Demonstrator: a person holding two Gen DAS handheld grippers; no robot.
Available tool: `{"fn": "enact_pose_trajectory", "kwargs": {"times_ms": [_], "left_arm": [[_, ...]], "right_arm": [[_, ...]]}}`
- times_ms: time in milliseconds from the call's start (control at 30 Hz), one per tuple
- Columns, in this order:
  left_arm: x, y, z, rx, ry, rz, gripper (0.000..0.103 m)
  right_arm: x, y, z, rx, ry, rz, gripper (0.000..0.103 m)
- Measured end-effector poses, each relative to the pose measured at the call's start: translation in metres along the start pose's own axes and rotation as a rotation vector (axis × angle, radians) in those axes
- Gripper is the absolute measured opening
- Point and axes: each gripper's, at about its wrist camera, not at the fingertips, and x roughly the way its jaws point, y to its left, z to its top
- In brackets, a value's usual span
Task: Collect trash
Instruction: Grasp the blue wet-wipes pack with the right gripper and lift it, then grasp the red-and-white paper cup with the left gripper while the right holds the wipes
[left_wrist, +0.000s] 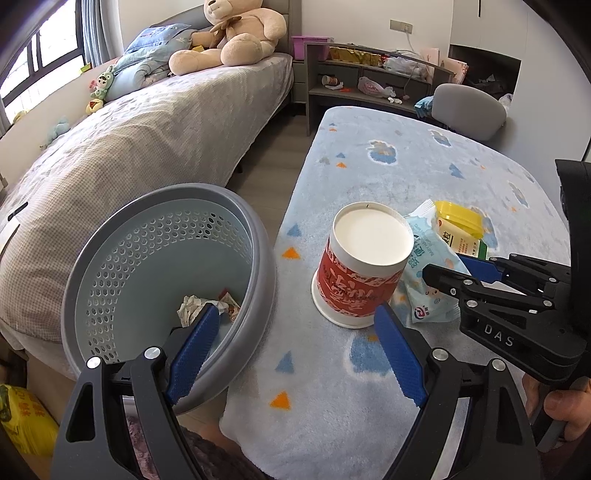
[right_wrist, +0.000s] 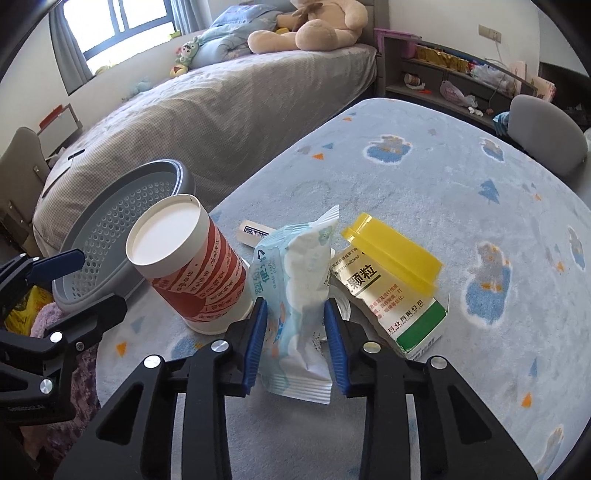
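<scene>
The right tool (right_wrist: 295, 343) is clamped on the pale blue crinkled plastic wipes packet (right_wrist: 295, 295), blue pads pressing it from both sides, with the packet standing on end on the counter (right_wrist: 424, 192), which wears a fluffy light blue cloth dotted with clouds and triangles. The left tool (left_wrist: 291, 354) hangs wide open with nothing between its pads, one finger over the basket's rim and the other over the counter. The grey-rimmed, pale blue perforated plastic waste basket (left_wrist: 110, 266) sits just off the counter's edge, beside the bed (left_wrist: 166, 122). In its bottom lie a crumpled white paper wad (left_wrist: 192, 308) and a scrap of red-and-white wrapper (left_wrist: 232, 306). Back on the counter, a red-and-white paper cup (right_wrist: 192, 266) stands upside down, its white base facing up, right next to the held packet. On the packet's other side rests a gold, white and green cardboard medicine box (right_wrist: 399, 306), flap open, with a yellow plastic lid-shaped piece (right_wrist: 395, 254) lying over its top. A small white pack (right_wrist: 255, 232) lies behind the packet.
</scene>
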Motion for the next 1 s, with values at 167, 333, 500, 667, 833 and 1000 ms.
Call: {"fn": "enact_pose_trajectory", "kwargs": {"times_ms": [167, 333, 500, 667, 833, 1000], "left_arm": [[-0.003, -0.004, -0.002, 0.009, -0.005, -0.006, 0.082], [-0.003, -0.01, -0.004, 0.02, -0.011, -0.028, 0.082], [0.0, -0.02, -0.006, 0.025, -0.034, -0.049, 0.082], [0.006, -0.033, -0.003, 0.039, -0.054, -0.074, 0.082], [0.017, -0.042, 0.003, 0.035, -0.057, -0.089, 0.082], [0.032, -0.044, 0.008, 0.011, -0.057, -0.094, 0.082]], "right_arm": [[-0.014, -0.004, -0.006, 0.043, -0.039, 0.011, 0.03], [-0.037, -0.018, -0.02, 0.148, -0.094, 0.019, 0.03], [-0.064, -0.045, -0.043, 0.296, -0.159, -0.007, 0.03], [-0.082, -0.063, -0.063, 0.376, -0.182, -0.053, 0.03], [-0.091, -0.077, -0.075, 0.433, -0.193, -0.068, 0.03], [-0.095, -0.084, -0.077, 0.455, -0.219, -0.054, 0.03]]}}
